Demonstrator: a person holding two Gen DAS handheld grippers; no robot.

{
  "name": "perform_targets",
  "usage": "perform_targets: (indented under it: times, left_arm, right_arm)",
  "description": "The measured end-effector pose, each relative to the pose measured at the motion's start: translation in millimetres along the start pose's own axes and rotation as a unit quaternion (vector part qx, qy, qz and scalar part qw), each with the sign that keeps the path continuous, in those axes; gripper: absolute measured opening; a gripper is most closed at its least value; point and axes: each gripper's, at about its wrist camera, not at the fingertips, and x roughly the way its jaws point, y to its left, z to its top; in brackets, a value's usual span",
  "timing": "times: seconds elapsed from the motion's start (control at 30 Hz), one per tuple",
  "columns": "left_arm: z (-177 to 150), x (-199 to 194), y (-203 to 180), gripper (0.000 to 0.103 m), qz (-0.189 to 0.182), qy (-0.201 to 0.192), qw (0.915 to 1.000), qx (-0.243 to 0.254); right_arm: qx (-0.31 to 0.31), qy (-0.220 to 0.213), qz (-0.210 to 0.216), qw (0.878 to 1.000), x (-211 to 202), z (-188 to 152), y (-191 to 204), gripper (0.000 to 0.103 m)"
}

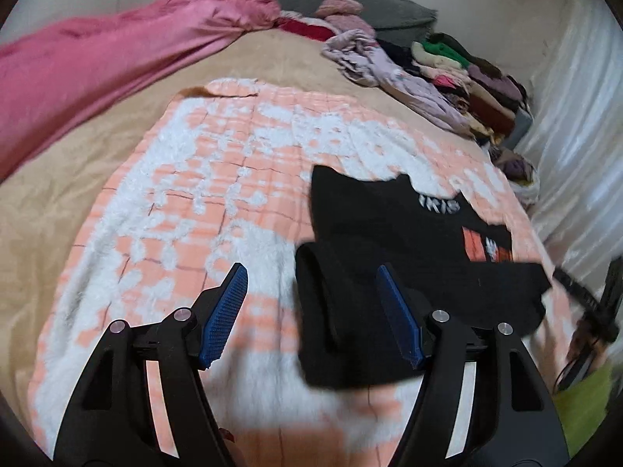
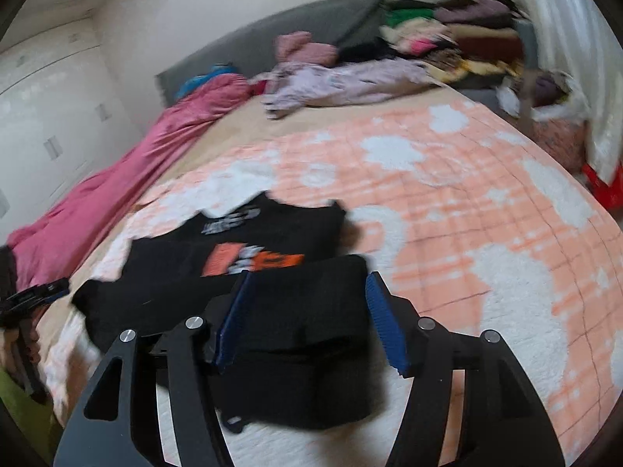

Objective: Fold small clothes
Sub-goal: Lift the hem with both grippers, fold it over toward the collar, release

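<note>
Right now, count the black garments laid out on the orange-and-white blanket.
1: a black shirt with an orange print, partly folded, lying on the blanket in front of both open grippers. More dark clothing sits in the far pile, off the blanket.

Both fisheye views are evenly and softly lit, with daylight glowing through the white curtain (image 1: 576, 124) at the right edge of each frame. Motion blur smears the black shirt (image 2: 241, 249) and the clothes pile (image 2: 459, 43). Straight lines bow strongly toward the dark circular borders.
</note>
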Motion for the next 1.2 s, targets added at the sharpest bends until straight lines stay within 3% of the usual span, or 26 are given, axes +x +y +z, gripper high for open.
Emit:
perform_targets:
  times: [0.23, 0.47, 0.63, 0.87, 1.03, 1.2]
  left_arm:
    - [-56.5, 4.1, -45.0, 0.06, 0.004, 0.041, 0.9931, 0.11]
    - [-72.5, 34.4, -67.9, 0.056, 0.009, 0.06, 0.9865, 0.152]
    - [-66.2, 49.7, -85.0, 0.056, -0.016, 0.067, 0.9831, 0.169]
    - [-40.3, 80.4, -85.2, 0.056, -0.035, 0.089, 0.9842, 0.149]
    - [-17.3, 85.1, -84.7, 0.056, -0.045, 0.073, 0.9871, 0.136]
    - [11.0, 95.1, -78.1, 0.056, -0.037, 0.056, 0.9915, 0.111]
  right_arm:
    - [-0.091, 0.064, 0.081, 0.991, 15.9, -21.1, 66.8, 0.061]
    - [-0.142, 0.14, 0.095, 0.975, 49.2, -49.7, 101.9, 0.061]
    - [-0.14, 0.17, 0.088, 0.971, 69.7, -55.4, 104.1, 0.061]
    - [-0.151, 0.162, 0.078, 0.972, 83.5, -43.0, 99.6, 0.061]
    - [-0.163, 0.122, 0.071, 0.976, 83.1, -22.4, 98.0, 0.061]
    - [-0.141, 0.085, 0.034, 0.986, 93.0, 9.1, 83.9, 0.061]
